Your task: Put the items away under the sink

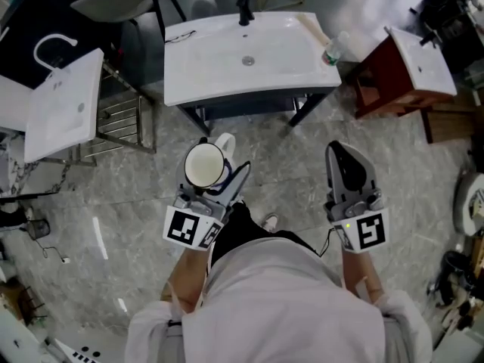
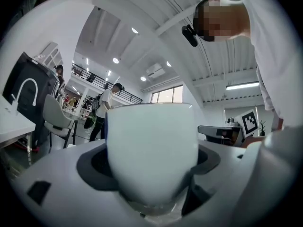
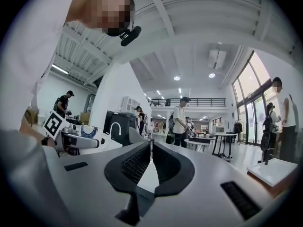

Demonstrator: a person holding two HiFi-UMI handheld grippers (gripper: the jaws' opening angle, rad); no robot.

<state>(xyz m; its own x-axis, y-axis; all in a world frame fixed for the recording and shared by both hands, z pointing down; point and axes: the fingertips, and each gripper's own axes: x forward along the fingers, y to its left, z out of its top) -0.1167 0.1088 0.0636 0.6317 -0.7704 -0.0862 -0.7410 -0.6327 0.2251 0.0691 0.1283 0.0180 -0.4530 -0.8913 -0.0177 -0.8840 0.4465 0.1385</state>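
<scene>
Head view: a white mug (image 1: pixel 203 165) is seen pinched in the left hand-held gripper (image 1: pixel 215 178), mouth turned up toward the camera, handle pointing toward the sink (image 1: pixel 219 78). In the left gripper view the mug's wall is clamped between the two jaws, base seated deep in the throat, so its long axis runs along the jaws.

The right hand-held gripper (image 1: pixel 344 157) is pressed together with nothing between its jaws, as the right gripper view confirms.

The sink stands straight ahead of the person, well apart from the mug. The dark cabinet (image 1: pixel 242 106) beneath the basin lies forward of and lower than both hand-held grippers. The left one is lined up nearer the basin's middle; the right sits off toward its right corner.

Judged: the mug must be carried forward and down. Whether the cabinet front is open cannot be made out from here.
</scene>
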